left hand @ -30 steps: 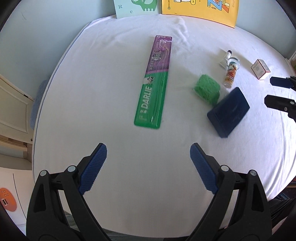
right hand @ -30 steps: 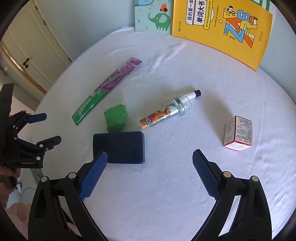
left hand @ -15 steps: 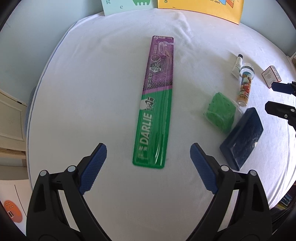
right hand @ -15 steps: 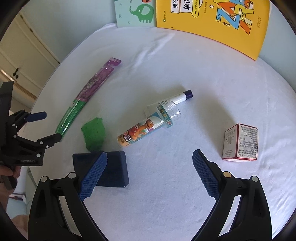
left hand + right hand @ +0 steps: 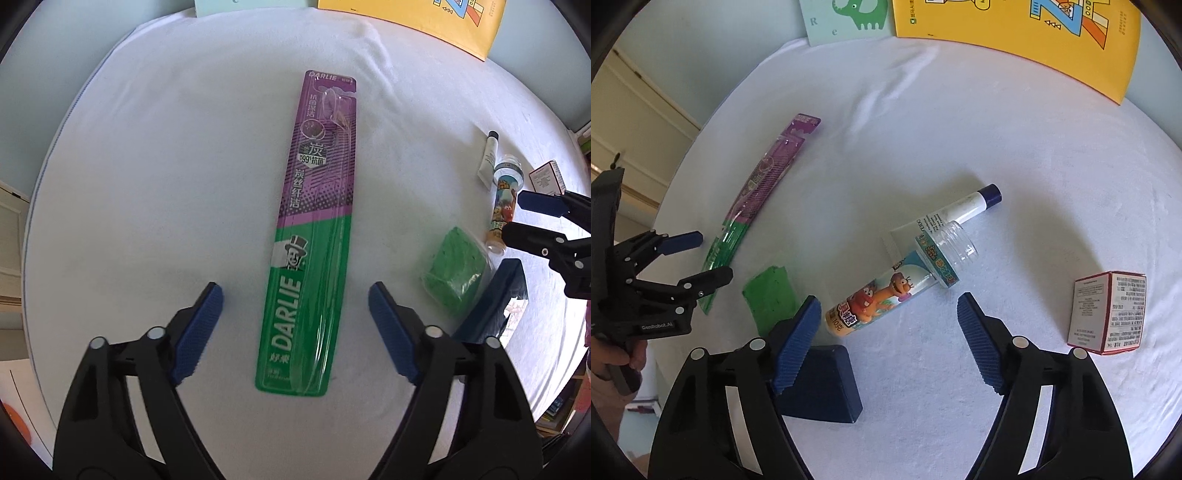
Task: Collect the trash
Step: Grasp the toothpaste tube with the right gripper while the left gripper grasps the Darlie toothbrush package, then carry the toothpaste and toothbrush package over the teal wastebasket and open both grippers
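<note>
- Both grippers have dropped nearer the white-clothed table (image 5: 155, 192); their jaws have just been closing.
- We find the left gripper (image 5: 295, 317) unclosed, straddling the flat green-and-purple toothbrush packet (image 5: 310, 236) without contact.
- We find the right gripper (image 5: 888, 325) unclosed, the cartoon-printed plastic bottle (image 5: 882, 299) lying untouched between its jaws.

Yellow book (image 5: 1015, 26) cut off (top edge).

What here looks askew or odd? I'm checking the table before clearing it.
The cartoon bottle lies on its side, capless, its open neck resting across a white tube. Nothing is spilled or visibly damaged.
</note>
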`<state>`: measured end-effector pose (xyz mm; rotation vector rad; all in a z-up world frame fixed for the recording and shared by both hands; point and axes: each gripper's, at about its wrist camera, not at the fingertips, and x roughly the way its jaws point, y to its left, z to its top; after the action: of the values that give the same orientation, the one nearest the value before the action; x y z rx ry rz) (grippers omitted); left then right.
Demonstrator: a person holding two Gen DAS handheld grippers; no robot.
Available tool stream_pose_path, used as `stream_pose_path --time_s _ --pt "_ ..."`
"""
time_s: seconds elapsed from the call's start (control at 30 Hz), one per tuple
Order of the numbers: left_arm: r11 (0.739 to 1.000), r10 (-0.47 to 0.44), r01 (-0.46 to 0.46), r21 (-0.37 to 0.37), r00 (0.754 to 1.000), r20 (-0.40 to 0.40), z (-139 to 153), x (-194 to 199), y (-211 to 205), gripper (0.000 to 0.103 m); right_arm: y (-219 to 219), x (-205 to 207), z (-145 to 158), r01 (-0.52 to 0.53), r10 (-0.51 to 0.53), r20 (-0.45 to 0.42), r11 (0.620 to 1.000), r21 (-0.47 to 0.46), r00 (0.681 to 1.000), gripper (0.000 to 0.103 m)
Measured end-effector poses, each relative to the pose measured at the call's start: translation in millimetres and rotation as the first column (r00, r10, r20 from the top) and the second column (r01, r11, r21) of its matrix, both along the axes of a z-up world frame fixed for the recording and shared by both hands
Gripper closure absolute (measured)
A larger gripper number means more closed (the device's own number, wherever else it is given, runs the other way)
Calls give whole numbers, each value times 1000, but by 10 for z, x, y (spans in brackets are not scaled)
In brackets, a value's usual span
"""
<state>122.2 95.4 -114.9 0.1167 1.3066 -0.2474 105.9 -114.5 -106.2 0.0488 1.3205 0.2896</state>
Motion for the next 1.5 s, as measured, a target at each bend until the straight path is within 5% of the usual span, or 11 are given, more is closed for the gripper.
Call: stream_pose_path --time_s 0.17,0.3,0.47,1.03,1.5 --pt "1000 -11 11 11 1000 28 10 71 -32 36 37 47 -50 4 -4 0 1000 -19 1000 38" --pt "1000 -13 12 25 999 48 52 132 -41 62 41 37 -27 -7 6 14 999 33 1000 65" --pt "999 -19 17 31 999 51 42 77 -108 62 66 -24 -5 -29 29 26 1000 8 999 81" --pt "999 14 -19 34 992 128 448 -441 -18 62 51 -243 488 -96 91 130 995 36 987 81" --pt "990 133 -139 13 967 216 790 -970 316 63 610 -521 847 -252 236 208 966 55 949 81"
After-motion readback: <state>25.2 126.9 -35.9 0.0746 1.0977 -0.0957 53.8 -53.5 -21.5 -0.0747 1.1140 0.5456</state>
